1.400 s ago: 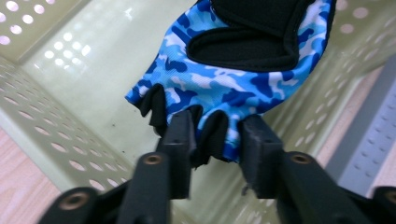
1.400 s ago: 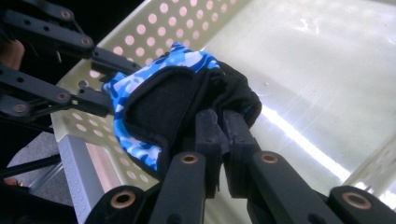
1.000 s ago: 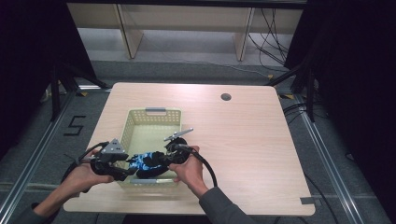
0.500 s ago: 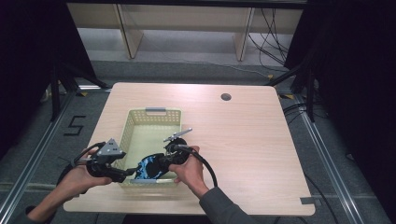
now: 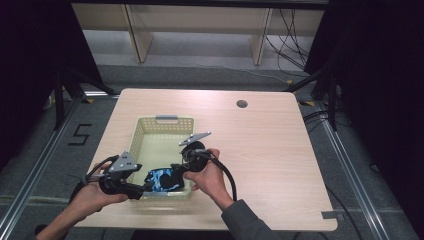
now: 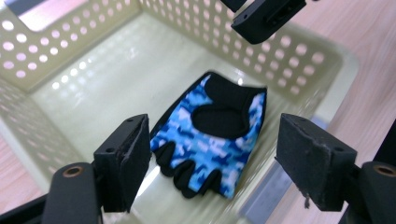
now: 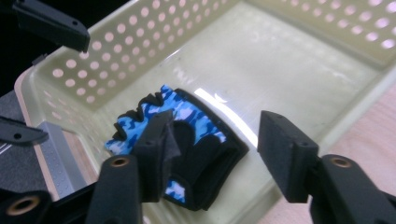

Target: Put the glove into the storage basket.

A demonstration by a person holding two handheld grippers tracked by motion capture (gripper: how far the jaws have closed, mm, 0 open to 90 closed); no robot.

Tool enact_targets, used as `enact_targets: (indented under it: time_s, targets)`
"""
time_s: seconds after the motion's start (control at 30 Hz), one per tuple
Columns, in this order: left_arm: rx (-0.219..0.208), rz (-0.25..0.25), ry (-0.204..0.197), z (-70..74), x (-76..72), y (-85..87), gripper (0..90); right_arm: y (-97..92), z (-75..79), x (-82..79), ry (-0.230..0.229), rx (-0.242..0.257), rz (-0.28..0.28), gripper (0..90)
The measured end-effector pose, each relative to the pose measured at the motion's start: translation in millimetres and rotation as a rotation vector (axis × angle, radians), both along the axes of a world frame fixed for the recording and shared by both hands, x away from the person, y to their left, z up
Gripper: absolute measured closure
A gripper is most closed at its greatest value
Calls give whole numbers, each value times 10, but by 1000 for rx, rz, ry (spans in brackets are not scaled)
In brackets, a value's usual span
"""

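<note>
The right gripper (image 5: 176, 169) hangs over the near end of the pale yellow basket (image 5: 161, 123), jaws parted and just opened, nothing between them; the blue camouflage glove (image 5: 164, 180) lies flat on the basket's floor below, against its near wall. The left gripper (image 5: 148, 187) hovers at the basket's near-left corner, its jaws likewise wide, having just spread further, and gripping nothing. In the left gripper view the glove (image 6: 212, 135) sits free between and beneath the 2 black pads (image 6: 135, 158), palm patch up, short fingers toward the camera. In the right gripper view the same glove (image 7: 180, 142) rests just inside the basket's near wall (image 7: 93, 70), partly behind 1 pad (image 7: 159, 149).

The step in hand looks like the release of the glove into the basket, and by the look of it the glove is already down. To finish cleanly, both tools should probably rise straight out of the basket with jaws held wide, so no pad catches the fabric or the perforated wall. Dragging sideways could snag a cuff and pull the glove back over the basket's rim.
</note>
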State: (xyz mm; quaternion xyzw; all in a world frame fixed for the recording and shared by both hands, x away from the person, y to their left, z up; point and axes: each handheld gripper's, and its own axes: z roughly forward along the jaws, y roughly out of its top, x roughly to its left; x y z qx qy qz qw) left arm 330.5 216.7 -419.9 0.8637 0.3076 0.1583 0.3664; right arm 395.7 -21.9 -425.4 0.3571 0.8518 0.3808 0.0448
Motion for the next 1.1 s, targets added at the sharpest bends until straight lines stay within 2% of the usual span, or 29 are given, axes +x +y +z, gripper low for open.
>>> enact_targets:
  time_s: [0.03, 0.13, 0.17, 0.2, 0.23, 0.33, 0.37, 0.43, 0.47, 0.53, 0.63, 0.67, 0.73, 0.77, 0.8, 0.83, 0.87, 0.97, 1.0, 1.03, 1.07, 1.1]
  targets:
    - [-14, 6, 0, 3, -14, -15, 246, -24, 8, 7, -23, 4, 14, 440]
    - [-24, -9, -21, 22, -40, -38, 243, -78, 34, -23, -32, 20, 8, 422]
    - [-62, 1, -26, 27, -97, -92, 240, -145, 59, -52, -52, 48, 1, 413]
    - [-66, -9, -38, 29, -105, -107, 239, -183, 81, -59, -45, 43, 12, 412]
    - [-89, -10, -31, 26, -131, -142, 236, -210, 87, -68, -45, 57, 13, 412]
    - [-99, -13, -32, 31, -166, -184, 228, -306, 110, -89, -64, 77, 21, 409]
    - [-111, -38, -38, 32, -190, -226, 223, -404, 144, -124, -71, 94, 7, 405]
    - [-138, -40, -32, 20, -220, -272, 216, -469, 152, -140, -89, 102, -1, 401]
    - [-140, -52, -29, 17, -236, -292, 214, -517, 160, -149, -90, 105, 2, 400]
    - [-170, -50, -27, 5, -272, -352, 212, -603, 154, -182, -87, 121, -10, 395]
    - [-174, -70, -31, 0, -294, -391, 209, -673, 152, -219, -76, 127, -19, 394]
    - [-191, -77, -16, -27, -335, -459, 208, -734, 143, -249, -91, 131, -16, 390]
    - [-189, -86, -13, -45, -354, -495, 208, -766, 137, -259, -102, 133, -9, 388]
    - [-196, -93, -11, -65, -369, -527, 207, -823, 150, -322, -85, 154, -27, 383]
    - [-194, -103, -14, -85, -391, -570, 207, -851, 136, -307, -113, 166, -8, 381]
    - [-193, -110, -16, -95, -411, -603, 207, -872, 139, -322, -110, 171, -12, 381]
    - [-199, -117, -8, -104, -422, -630, 207, -912, 137, -330, -151, 171, -11, 380]
    - [-202, -130, -12, -131, -441, -699, 205, -987, 139, -377, -138, 173, -27, 375]
    - [-200, -127, -2, -138, -448, -718, 204, -1003, 134, -392, -135, 180, -27, 372]
    - [-204, -145, -7, -155, -443, -733, 202, -1015, 130, -415, -114, 192, -37, 369]
    - [-223, -129, -2, -174, -460, -762, 201, -1047, 127, -414, -130, 187, -32, 368]
    - [-195, -146, 0, -171, -453, -756, 201, -1075, 122, -417, -143, 194, -26, 365]
